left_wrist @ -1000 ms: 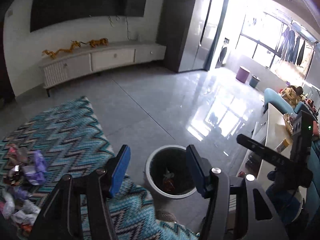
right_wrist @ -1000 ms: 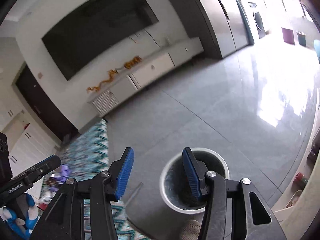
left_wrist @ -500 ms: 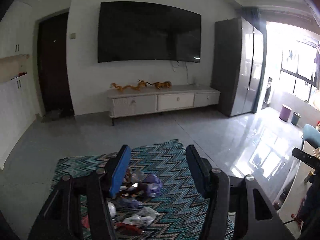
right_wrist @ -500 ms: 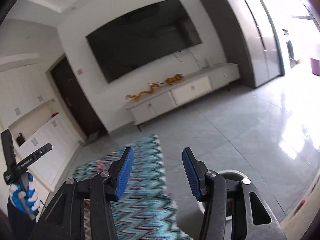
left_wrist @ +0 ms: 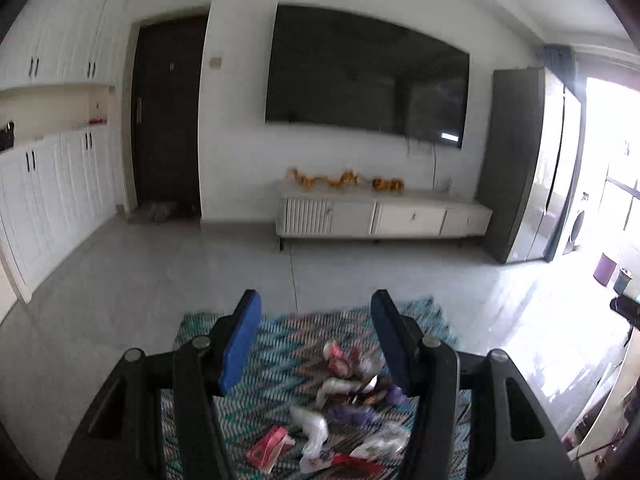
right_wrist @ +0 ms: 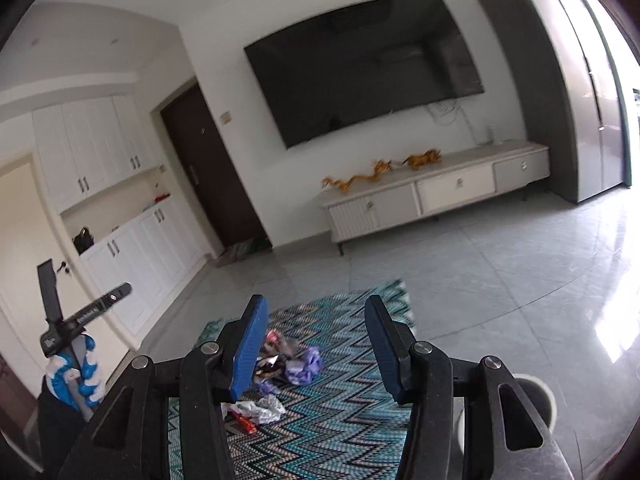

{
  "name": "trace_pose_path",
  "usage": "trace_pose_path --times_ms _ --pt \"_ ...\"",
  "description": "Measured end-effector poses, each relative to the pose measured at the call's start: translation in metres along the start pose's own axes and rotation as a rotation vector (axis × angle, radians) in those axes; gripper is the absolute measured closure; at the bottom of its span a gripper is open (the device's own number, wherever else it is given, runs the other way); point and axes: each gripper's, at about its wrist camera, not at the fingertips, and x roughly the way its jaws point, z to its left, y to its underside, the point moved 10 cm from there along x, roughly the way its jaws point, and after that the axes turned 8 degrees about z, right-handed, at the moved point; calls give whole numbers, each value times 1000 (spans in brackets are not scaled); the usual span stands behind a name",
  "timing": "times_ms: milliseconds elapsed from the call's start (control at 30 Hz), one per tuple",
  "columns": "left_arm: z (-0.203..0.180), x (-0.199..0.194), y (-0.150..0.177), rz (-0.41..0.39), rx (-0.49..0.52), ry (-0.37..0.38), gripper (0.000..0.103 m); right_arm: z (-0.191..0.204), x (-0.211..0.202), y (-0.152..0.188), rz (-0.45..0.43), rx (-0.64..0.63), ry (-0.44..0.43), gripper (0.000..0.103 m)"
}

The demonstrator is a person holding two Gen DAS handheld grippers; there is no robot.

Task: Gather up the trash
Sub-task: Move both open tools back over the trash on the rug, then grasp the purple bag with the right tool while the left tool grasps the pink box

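A pile of trash [left_wrist: 344,404], wrappers, crumpled plastic and purple scraps, lies on a teal zigzag rug [left_wrist: 280,356]. My left gripper [left_wrist: 316,340] is open and empty, held above the pile with the trash showing between its jaws. The pile also shows in the right wrist view [right_wrist: 284,372] on the rug [right_wrist: 340,424]. My right gripper [right_wrist: 314,348] is open and empty, above and to the right of the pile. The white rim of the trash bin [right_wrist: 548,396] shows at the lower right, mostly hidden by the gripper.
A TV cabinet [left_wrist: 380,216] with golden figures stands under a wall TV [left_wrist: 364,76]. White cupboards [left_wrist: 52,192] line the left wall. A dark door [left_wrist: 168,120] is at the back. The left gripper's handle [right_wrist: 72,332] shows at the left of the right wrist view.
Both grippers swung away from the bin toward the rug. The bin left the left view and the trash pile now sits between the left jaws. Both stayed open.
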Motion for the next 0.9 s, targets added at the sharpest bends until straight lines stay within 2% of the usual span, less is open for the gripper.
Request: trace_pose_path --times_ms 133,200,433,533,767,900 --pt "28 47 62 121 -10 -3 48 -4 50 13 86 -14 4 55" --pt "40 66 93 176 -25 20 48 -9 77 21 129 -17 18 55" --pt "59 105 179 328 -7 77 47 -22 174 49 284 -11 43 55" --pt "55 116 197 369 25 91 47 -17 213 63 350 -22 26 55" --pt "56 143 208 413 35 134 46 2 291 105 511 -10 -45 55" --pt "49 154 214 435 48 147 46 2 327 121 570 57 -65 55"
